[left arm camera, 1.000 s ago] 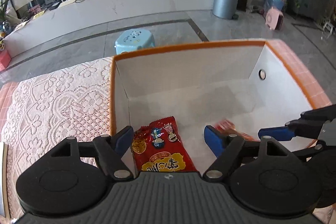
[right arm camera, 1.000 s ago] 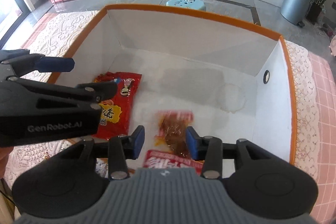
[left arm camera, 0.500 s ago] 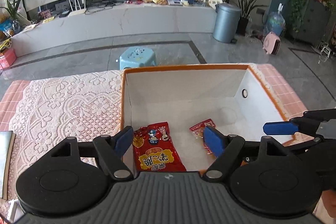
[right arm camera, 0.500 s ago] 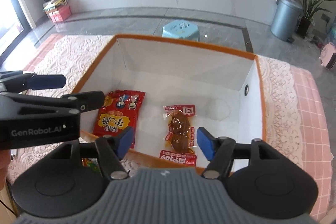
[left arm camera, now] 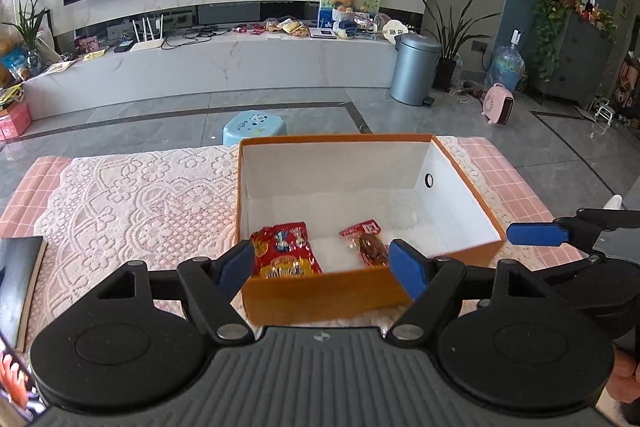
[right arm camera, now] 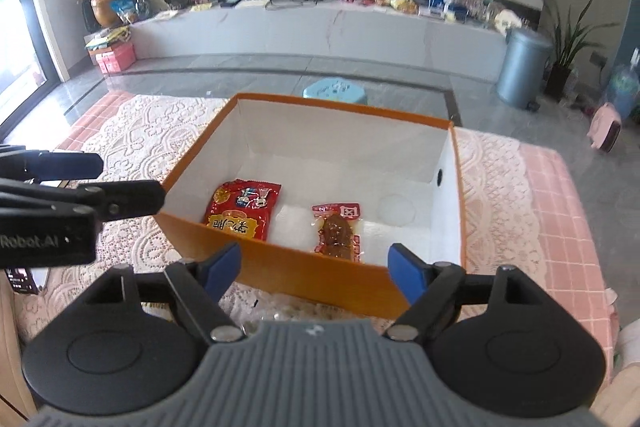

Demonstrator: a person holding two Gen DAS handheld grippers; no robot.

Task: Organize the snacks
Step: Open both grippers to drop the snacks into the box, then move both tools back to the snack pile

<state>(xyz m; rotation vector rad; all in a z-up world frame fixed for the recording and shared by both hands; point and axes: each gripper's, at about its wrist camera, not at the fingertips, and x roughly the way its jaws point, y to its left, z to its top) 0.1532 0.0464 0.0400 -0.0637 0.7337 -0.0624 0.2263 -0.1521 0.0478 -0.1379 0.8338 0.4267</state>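
Both tongs, left and right, hang empty with jaws apart, the right having just been opening. Red packet and brown packet lie in the box, lower centre. We judge a low swing could shove its near wall.

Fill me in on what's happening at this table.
A person holds two grippers over an orange cardboard box with white inside. A red printed snack bag and a clear packet of brown meat lie side by side inside. The left gripper and right gripper are open and empty; the right's jaws have just been opening.
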